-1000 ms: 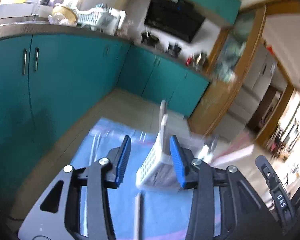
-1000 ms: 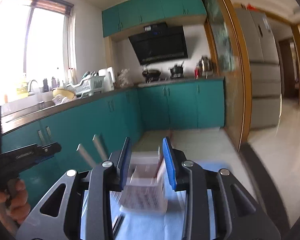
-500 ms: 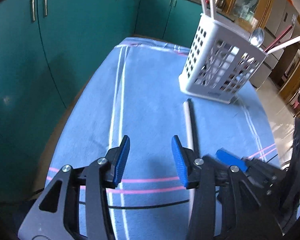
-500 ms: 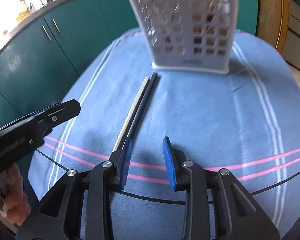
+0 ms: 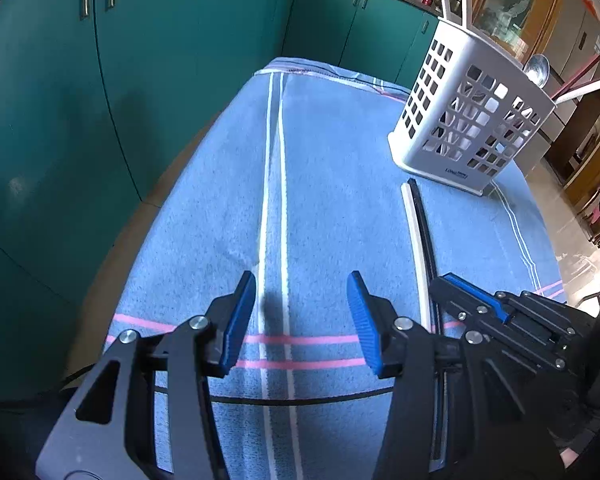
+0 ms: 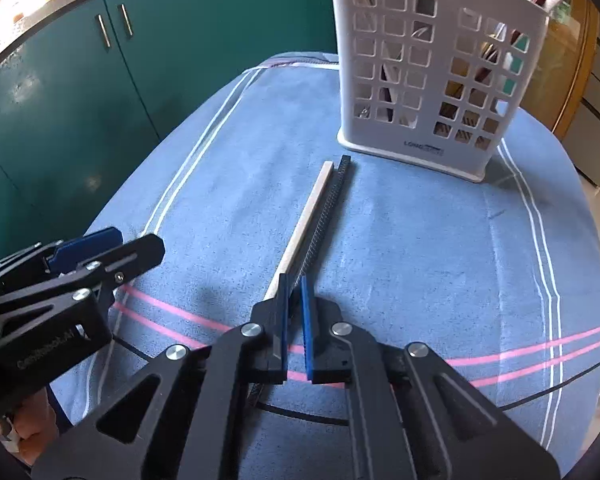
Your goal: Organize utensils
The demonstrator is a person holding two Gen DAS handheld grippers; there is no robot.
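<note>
A white chopstick (image 6: 305,216) and a black chopstick (image 6: 329,208) lie side by side on the blue cloth (image 6: 420,248), pointing at a white perforated utensil basket (image 6: 440,80). The basket holds a spoon (image 5: 537,69) and other utensils. My right gripper (image 6: 294,286) is nearly shut, its blue fingers around the near end of the black chopstick. My left gripper (image 5: 302,300) is open and empty over the cloth, left of the chopsticks (image 5: 418,240). The basket (image 5: 468,120) stands at the far right in the left wrist view.
Teal kitchen cabinets (image 5: 100,100) run along the left and back. The cloth-covered table drops off at its left edge (image 5: 140,240). A wooden door frame (image 6: 580,80) and tiled floor lie to the right.
Both grippers have come down low over the cloth. My right gripper has narrowed from open to nearly shut around the black chopstick's near end. The left stays open.
</note>
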